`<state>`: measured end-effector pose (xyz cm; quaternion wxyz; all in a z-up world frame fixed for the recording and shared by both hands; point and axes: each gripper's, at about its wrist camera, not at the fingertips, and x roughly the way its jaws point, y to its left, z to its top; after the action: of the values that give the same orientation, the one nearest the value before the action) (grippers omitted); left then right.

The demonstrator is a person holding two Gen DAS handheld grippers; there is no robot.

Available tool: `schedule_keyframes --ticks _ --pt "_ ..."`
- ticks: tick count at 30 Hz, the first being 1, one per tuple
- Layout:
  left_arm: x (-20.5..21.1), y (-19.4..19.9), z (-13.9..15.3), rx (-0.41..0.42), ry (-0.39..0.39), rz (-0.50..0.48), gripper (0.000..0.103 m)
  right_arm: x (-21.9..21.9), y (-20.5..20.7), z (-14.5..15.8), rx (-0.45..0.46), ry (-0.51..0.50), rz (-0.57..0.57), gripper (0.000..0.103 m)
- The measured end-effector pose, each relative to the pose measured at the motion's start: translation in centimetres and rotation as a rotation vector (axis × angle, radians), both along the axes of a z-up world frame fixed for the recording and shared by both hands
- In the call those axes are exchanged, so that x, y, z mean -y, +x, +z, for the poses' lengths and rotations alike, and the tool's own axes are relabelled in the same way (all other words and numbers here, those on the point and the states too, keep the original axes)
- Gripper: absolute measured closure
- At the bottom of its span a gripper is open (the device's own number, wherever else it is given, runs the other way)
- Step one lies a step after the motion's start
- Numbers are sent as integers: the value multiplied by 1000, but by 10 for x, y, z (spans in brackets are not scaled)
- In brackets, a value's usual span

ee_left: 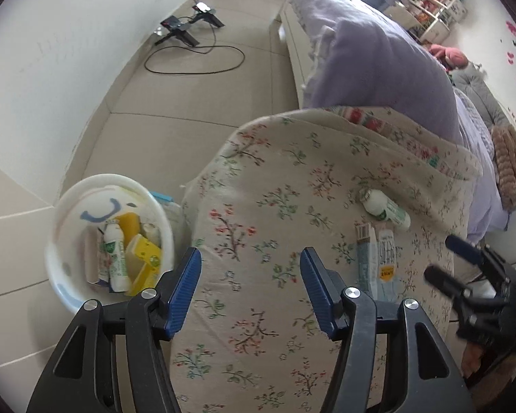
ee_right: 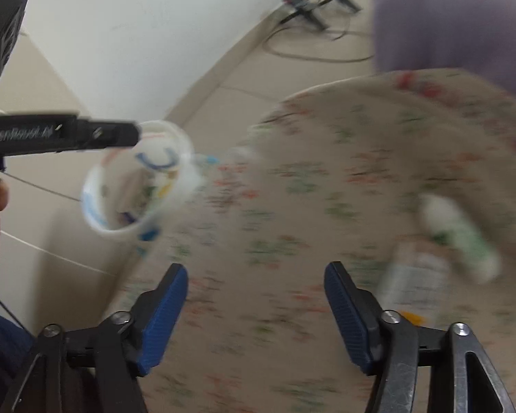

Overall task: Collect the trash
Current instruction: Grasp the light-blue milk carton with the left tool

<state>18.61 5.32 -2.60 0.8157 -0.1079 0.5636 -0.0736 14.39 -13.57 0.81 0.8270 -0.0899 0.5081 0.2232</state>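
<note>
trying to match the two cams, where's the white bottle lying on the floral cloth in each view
Left wrist: bottle lies right of centre on the floral cloth, just above a flat carton.
Right wrist: bottle, blurred, sits at the right edge, above the pale carton.
Shared landmark: the white bin on the floor left of the cloth; in the right wrist view it is at mid left.

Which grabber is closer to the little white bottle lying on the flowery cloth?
Right. The right gripper hovers near the white bottle; the left gripper is farther off, toward the bin.
</note>
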Motion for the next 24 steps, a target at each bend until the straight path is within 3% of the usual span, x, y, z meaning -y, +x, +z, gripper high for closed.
schedule_keyframes --ticks 6,11,16,18,20,23,24 --pt "93 -1 -27 -57 2 -138 37 112 31 -5 -6 33 -281 17" --pt "154 -1 -52 -111 -21 -211 36 139 30 -17 115 -83 -277 5" --pt "196 1 -75 -115 40 -228 33 149 39 -30 25 -124 -254 4" --pt "201 4 -82 -123 40 -200 26 150 43 -30 35 -165 -247 4" --pt "199 6 -86 -126 34 -166 27 152 45 -25 68 -199 -251 4" --pt "188 10 -89 -140 14 -144 68 156 45 -19 99 -194 -235 4" --pt "183 10 -89 -152 -3 -133 68 155 45 -18 98 -189 -225 4"
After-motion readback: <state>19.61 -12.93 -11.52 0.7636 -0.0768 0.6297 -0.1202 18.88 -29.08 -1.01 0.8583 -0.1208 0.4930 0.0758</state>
